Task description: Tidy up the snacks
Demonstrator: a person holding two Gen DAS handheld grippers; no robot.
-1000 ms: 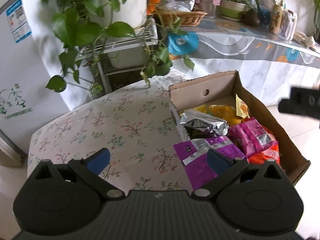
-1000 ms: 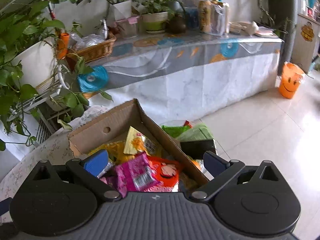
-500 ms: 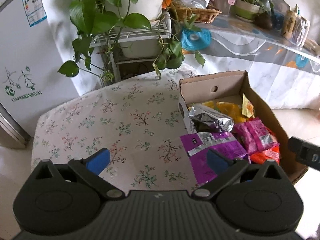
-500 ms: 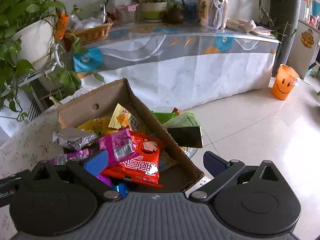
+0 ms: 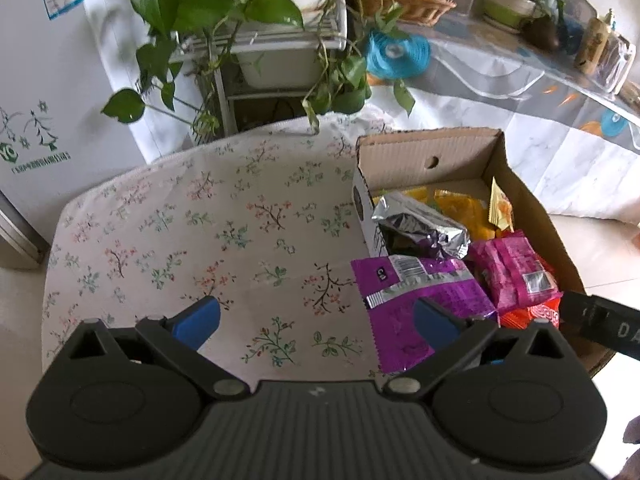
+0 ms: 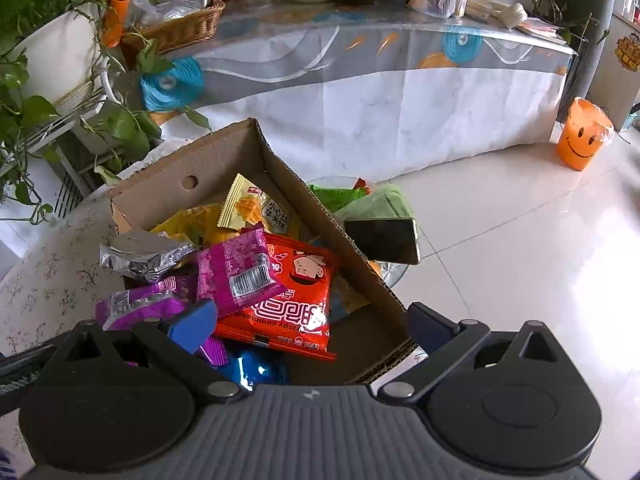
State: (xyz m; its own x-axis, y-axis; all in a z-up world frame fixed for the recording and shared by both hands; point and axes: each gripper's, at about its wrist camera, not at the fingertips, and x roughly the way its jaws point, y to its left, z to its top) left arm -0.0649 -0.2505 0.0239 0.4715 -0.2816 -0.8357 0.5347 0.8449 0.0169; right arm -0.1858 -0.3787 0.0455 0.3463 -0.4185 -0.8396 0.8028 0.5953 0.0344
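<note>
A cardboard box [image 5: 460, 152] [image 6: 224, 156] full of snack packets sits at the right edge of a floral-cloth table [image 5: 200, 224]. In it lie a silver packet [image 5: 420, 228] [image 6: 140, 254], a purple packet [image 5: 416, 300] hanging over the box's near left edge, a magenta packet [image 5: 516, 268] [image 6: 236, 268], a red packet [image 6: 292, 304], yellow packets [image 6: 252, 208] and a blue one [image 6: 256, 368]. My left gripper [image 5: 316, 324] is open and empty above the table, its right finger over the purple packet. My right gripper [image 6: 312, 324] is open and empty above the box's near end.
Potted plants on a white wire rack [image 5: 256, 40] stand behind the table. A long counter with a patterned cover [image 6: 380, 60] holds a wicker basket [image 6: 180, 28] and pots. A phone [image 6: 384, 240] lies beside the box on a glass stand. An orange smiley bin [image 6: 582, 136] stands on the tiled floor.
Both grippers have risen and pulled back toward the near side; the box now shows lower and more fully. The right gripper moved in over the box's near end. Both stay open.
</note>
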